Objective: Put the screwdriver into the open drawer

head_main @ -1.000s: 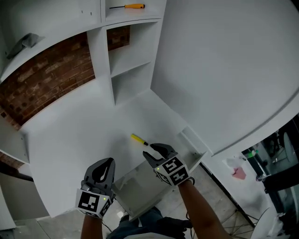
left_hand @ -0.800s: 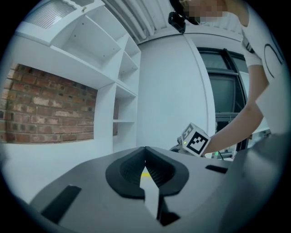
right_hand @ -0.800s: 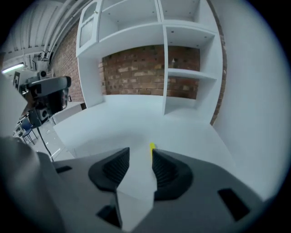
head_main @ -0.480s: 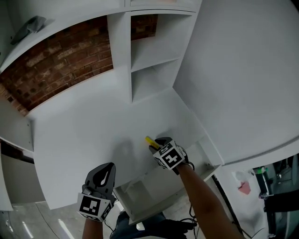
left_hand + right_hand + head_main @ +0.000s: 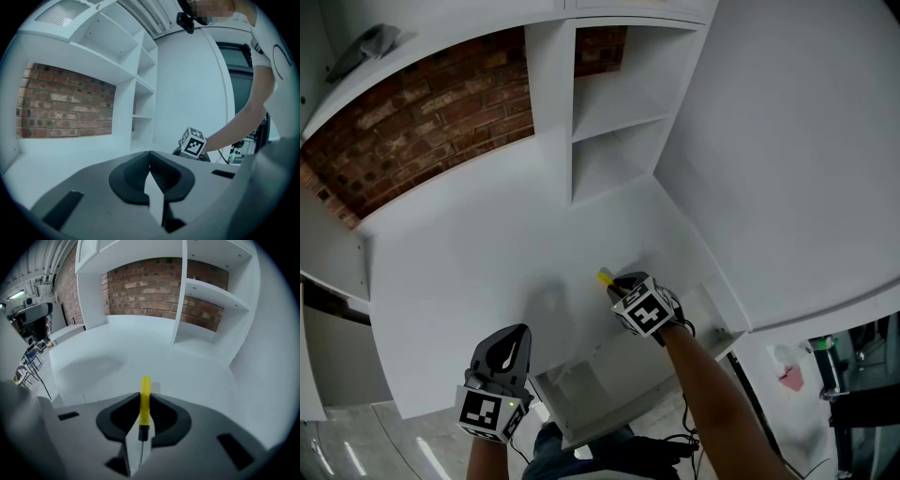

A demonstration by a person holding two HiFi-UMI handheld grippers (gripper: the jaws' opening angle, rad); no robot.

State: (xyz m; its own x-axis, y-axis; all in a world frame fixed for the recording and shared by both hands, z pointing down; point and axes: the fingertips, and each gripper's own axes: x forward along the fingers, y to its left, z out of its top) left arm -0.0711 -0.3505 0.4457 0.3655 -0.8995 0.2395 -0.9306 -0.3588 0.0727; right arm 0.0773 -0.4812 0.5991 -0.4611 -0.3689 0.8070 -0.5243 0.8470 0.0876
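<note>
The screwdriver [image 5: 605, 277] has a yellow handle and lies on the white desk top [image 5: 469, 272], only its handle end showing past my right gripper [image 5: 621, 284]. In the right gripper view the handle [image 5: 145, 394] sits upright between the two dark pads, the thin shaft running back toward the camera. My right gripper [image 5: 144, 397] has its jaws closing, and the pads touch the handle on both sides. The open white drawer [image 5: 572, 384] lies just below, at the desk's near edge. My left gripper [image 5: 514, 336] hangs left of the drawer, shut and empty [image 5: 150, 154].
White shelf compartments [image 5: 609, 112] rise at the back against a brick wall [image 5: 422, 122]. A tall white panel [image 5: 787, 159] stands to the right. A grey object [image 5: 367, 42] lies on the top shelf. The right hand's marker cube [image 5: 192, 143] shows in the left gripper view.
My right gripper has gone forward and down onto the screwdriver, and its jaws have come in around the handle. The left gripper has sunk a little.
</note>
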